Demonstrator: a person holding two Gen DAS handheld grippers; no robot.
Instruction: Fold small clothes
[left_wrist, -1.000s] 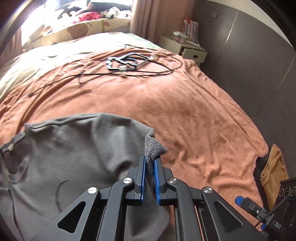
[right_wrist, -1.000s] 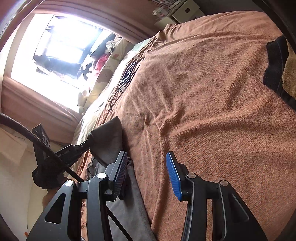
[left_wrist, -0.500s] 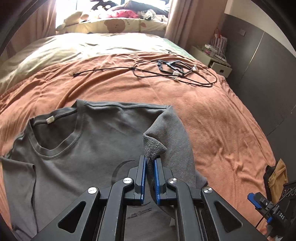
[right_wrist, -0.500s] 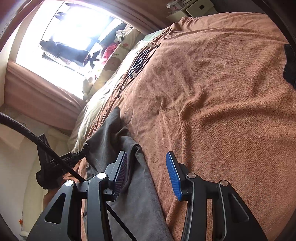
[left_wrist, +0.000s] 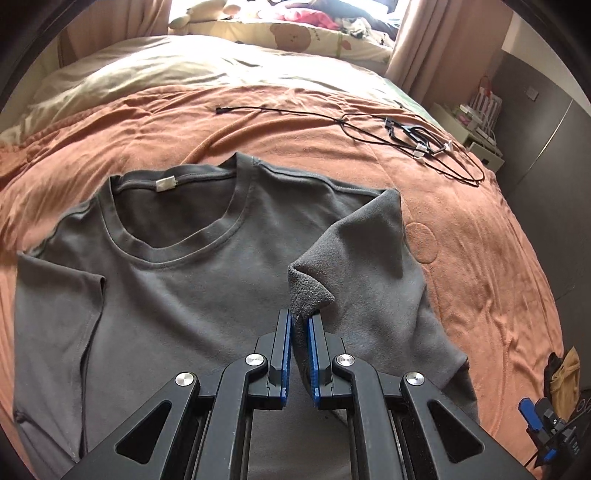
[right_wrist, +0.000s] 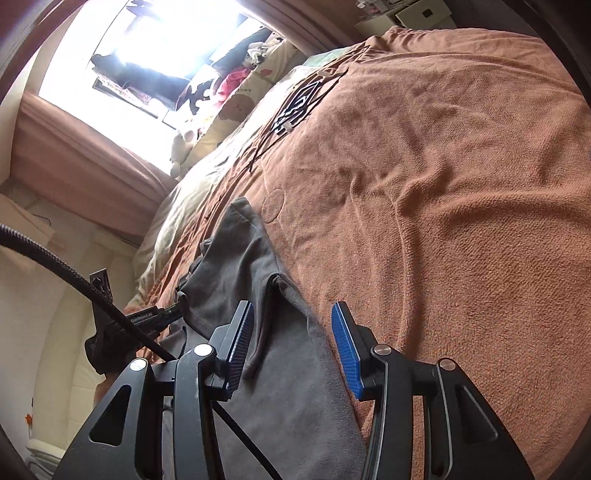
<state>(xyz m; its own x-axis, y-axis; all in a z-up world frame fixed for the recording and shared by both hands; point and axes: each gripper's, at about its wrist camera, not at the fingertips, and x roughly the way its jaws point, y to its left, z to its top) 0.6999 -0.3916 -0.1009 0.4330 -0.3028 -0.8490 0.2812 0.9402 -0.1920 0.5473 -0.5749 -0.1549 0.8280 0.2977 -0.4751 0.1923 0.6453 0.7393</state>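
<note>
Where the grey T-shirt (left_wrist: 177, 295) lies front-up on the bed's orange-brown blanket (left_wrist: 480, 258), its round ribbed neckline faces the pillows and a small pale label shows inside the back of the collar. Leftmost in the left wrist view, one short sleeve lies flat, spread outward on the blanket; fabric there smooth, a few soft creases. Centre: chest panel flat, a faint curved print just visible near the tool. Left tool (left_wrist: 299, 332): blue pads nearly closed, pinching a bunched tip of the other sleeve, which is drawn over onto the shirt body so its fuzzier inner face shows. Right of the shirt, a round stitched patch sits in the blanket; farther off, a black cable (left_wrist: 413, 133) lies coiled, well apart from the garment. At the far right edge, a yellow and black cloth heap (left_wrist: 561, 373). Right wrist view: the grey T-shirt (right_wrist: 258, 295) runs along the left side, its edge folded in a ridge. Right tool (right_wrist: 291, 339): pads spread wide, holding nothing, poised over the shirt's side edge, one pad above the cloth, the other above the blanket (right_wrist: 443, 221).
</note>
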